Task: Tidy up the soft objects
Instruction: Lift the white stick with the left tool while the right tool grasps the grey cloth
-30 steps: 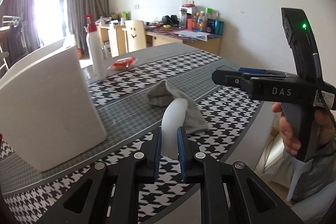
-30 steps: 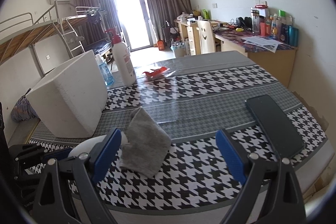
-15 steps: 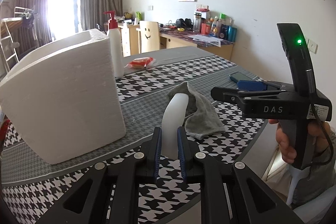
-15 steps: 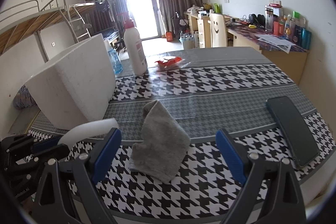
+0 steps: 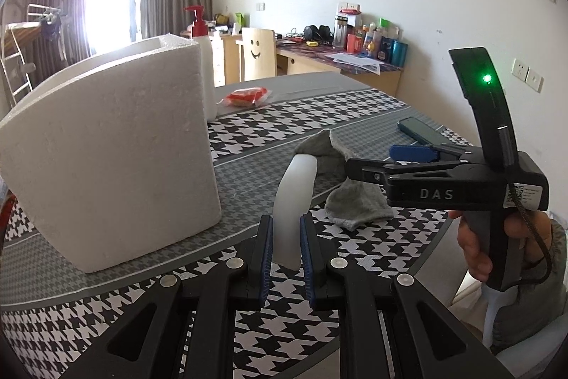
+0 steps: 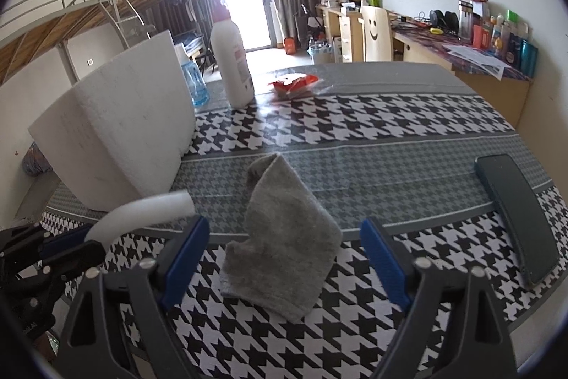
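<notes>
Already one soft piece is held, and the grey cloth [image 6: 280,237] comes next.
Left gripper [image 5: 287,258] pinches a white foam strip [image 5: 295,201], light and bendy, beside the foam box [image 5: 113,158]; right gripper [image 6: 284,251], jaws closing with nothing pinched, hovers over the limp cloth on the tabletop [image 6: 408,137], probably best grasped mid-fold.

sock [image 5: 356,201]: part hidden behind right gripper [image 5: 369,162] and foam strip [image 5: 294,201] | pump bottle [image 6: 230,59]: top lost in window glare | blue bottle [image 6: 193,79]: mostly behind foam box [image 6: 117,134] | desk items: too small to tell | worktop [image 6: 390,137]: near edge cut off
</notes>
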### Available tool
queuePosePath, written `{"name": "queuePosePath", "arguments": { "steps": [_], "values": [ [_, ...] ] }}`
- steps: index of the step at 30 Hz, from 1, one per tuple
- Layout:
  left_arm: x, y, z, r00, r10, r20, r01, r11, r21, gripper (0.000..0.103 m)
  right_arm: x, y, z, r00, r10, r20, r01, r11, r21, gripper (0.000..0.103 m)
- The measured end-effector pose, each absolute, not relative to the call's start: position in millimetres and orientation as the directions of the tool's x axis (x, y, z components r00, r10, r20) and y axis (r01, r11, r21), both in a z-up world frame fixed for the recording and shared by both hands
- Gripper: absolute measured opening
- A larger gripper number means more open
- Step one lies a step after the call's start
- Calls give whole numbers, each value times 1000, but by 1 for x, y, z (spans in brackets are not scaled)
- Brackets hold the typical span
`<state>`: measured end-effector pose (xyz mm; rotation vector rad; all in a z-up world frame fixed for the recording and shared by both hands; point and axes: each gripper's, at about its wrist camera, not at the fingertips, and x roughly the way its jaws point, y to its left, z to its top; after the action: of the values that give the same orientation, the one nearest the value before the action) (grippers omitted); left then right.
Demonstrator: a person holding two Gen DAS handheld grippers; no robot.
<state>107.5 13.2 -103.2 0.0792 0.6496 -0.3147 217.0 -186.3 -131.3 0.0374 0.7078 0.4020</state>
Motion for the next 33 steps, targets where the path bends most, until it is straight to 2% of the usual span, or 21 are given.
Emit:
{"name": "queuePosePath", "arguments": {
  "steps": [3, 8, 12, 17, 20, 26, 29, 33],
  "values": [
    [110, 15, -103, 750, -264, -607, 310, 950, -30, 16, 220, -186, -135, 667, 381, -640, -346, 919, 186, 74],
    [112, 15, -104, 743, -274, -611, 320, 947, -35, 16, 221, -183, -140, 654, 370, -660, -340, 923, 181, 72],
    [113, 16, -105, 741, -280, -610, 326, 945, -38, 16, 225, -181, -145, 635, 377, -674, -336, 921, 199, 62],
    [114, 18, -106, 740, -281, -610, 325, 945, -41, 16, 229, -180, -150, 621, 369, -692, -327, 924, 200, 60],
    [114, 19, -106, 740, -283, -611, 325, 945, -44, 16, 229, -178, -153, 612, 373, -697, -329, 922, 204, 54],
    [113, 20, -106, 742, -286, -607, 329, 943, -43, 16, 229, -176, -156, 610, 355, -708, -321, 928, 189, 48],
    [112, 20, -106, 741, -286, -607, 328, 944, -44, 16, 230, -174, -156, 617, 335, -712, -311, 935, 170, 37],
    [109, 19, -104, 745, -286, -602, 329, 943, -42, 16, 229, -174, -158, 632, 306, -712, -297, 944, 142, 29]
  ]
}}
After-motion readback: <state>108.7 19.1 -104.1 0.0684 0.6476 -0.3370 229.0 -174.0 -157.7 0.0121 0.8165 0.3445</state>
